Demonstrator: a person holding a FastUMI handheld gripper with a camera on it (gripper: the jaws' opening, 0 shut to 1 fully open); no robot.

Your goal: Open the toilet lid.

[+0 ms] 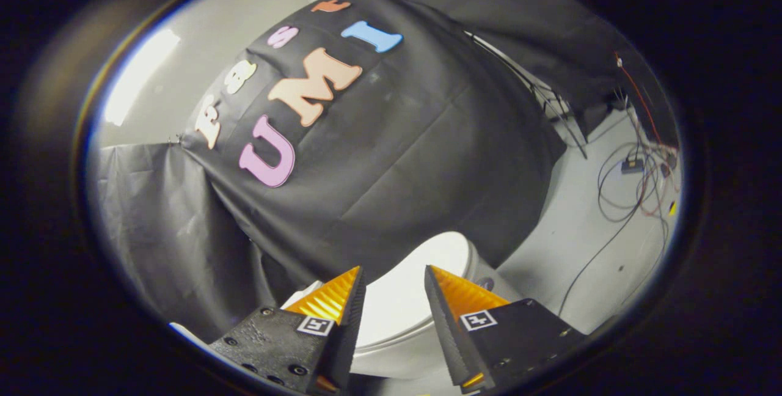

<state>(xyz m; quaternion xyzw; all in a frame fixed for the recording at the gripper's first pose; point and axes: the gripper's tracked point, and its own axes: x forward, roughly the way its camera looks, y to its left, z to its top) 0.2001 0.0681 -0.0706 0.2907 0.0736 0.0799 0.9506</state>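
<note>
- The gripper (394,277) is hanging above and in front of the toilet (397,347), with its jaws standing apart and nothing caught between them.
- The toilet lid (403,298) is showing white through the gap between the two fingers and running on a little beyond their tips; it is lying closed, flat over the bowl.
- One fingertip (342,289) is sitting over the lid's near side, the other over the side toward the floor cables, and I cannot tell whether either is touching the lid.
- The bowl's rounded rim is curving below the lid, between the finger bodies.
- A small dark round mark (486,284) is sitting on the toilet just beyond one finger's tip.
- The black cloth wall (391,157) is draping down directly behind the toilet and folding off to the side.
- The pale floor (568,249) is stretching away beside the toilet, with a tangle of dark and red cables (635,188) lying well apart from it, one thin cable trailing back toward the toilet.
</note>
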